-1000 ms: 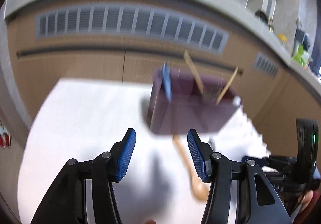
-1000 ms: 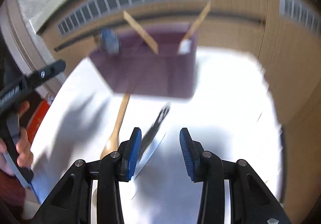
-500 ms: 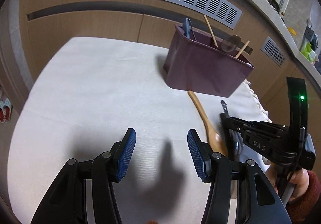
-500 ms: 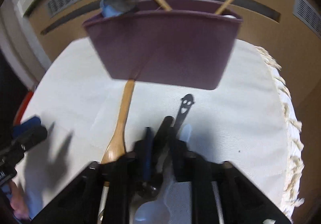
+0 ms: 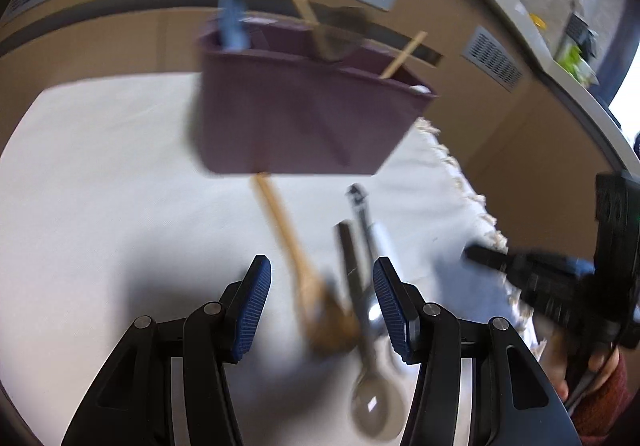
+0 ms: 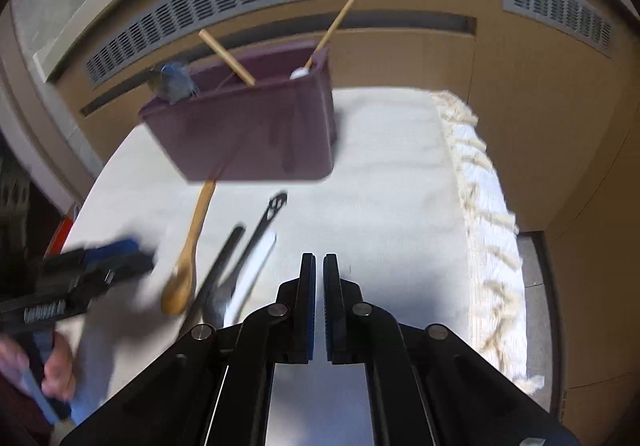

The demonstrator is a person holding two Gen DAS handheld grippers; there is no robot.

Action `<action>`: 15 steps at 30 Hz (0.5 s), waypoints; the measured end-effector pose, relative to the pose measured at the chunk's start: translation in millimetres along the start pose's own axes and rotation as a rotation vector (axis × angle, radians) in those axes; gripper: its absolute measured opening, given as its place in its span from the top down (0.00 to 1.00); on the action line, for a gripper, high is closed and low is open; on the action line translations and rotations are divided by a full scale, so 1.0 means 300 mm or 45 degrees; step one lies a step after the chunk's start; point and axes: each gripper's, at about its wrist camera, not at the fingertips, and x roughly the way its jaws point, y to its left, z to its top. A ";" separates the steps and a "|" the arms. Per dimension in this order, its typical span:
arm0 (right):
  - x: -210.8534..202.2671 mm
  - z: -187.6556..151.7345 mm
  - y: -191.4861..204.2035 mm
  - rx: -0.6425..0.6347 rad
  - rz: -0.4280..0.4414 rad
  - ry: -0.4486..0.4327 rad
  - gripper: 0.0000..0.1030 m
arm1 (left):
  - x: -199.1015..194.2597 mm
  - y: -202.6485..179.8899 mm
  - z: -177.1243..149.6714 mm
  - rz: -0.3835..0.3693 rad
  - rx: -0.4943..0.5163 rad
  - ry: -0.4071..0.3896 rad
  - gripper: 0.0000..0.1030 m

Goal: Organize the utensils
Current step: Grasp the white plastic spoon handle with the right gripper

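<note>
utensils lie on the white cloth [image 6: 392,174]: one wooden spoon [image 5: 304,278], one black tool [image 5: 347,258], one metal spoon [image 5: 370,334]. they sit between the wide left gripper [image 5: 322,306]. purple box [image 5: 296,118] stands behind. right gripper [image 6: 319,302] is squeezed together, holding nothing.

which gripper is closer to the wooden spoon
Left. The left gripper hangs open right over the wooden spoon, whose bowl lies between its fingers. The right gripper is shut, off to the spoon's right, past the metal utensils.
</note>
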 end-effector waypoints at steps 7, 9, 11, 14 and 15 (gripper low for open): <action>0.030 -0.083 -0.010 -0.019 0.065 0.087 0.94 | 0.125 -0.037 0.045 -0.131 -0.002 0.107 0.52; 0.028 -0.087 0.004 -0.031 0.082 0.090 0.94 | 0.126 -0.022 0.029 -0.098 -0.015 0.118 0.53; 0.023 -0.082 0.018 -0.038 0.089 0.079 0.94 | 0.103 0.008 0.004 -0.105 -0.044 0.120 0.53; 0.033 -0.057 0.033 -0.006 0.137 0.080 0.92 | 0.059 0.055 -0.049 -0.087 -0.061 0.130 0.53; 0.042 -0.049 0.037 0.012 0.160 0.085 0.91 | 0.033 0.071 -0.070 -0.077 -0.060 0.128 0.54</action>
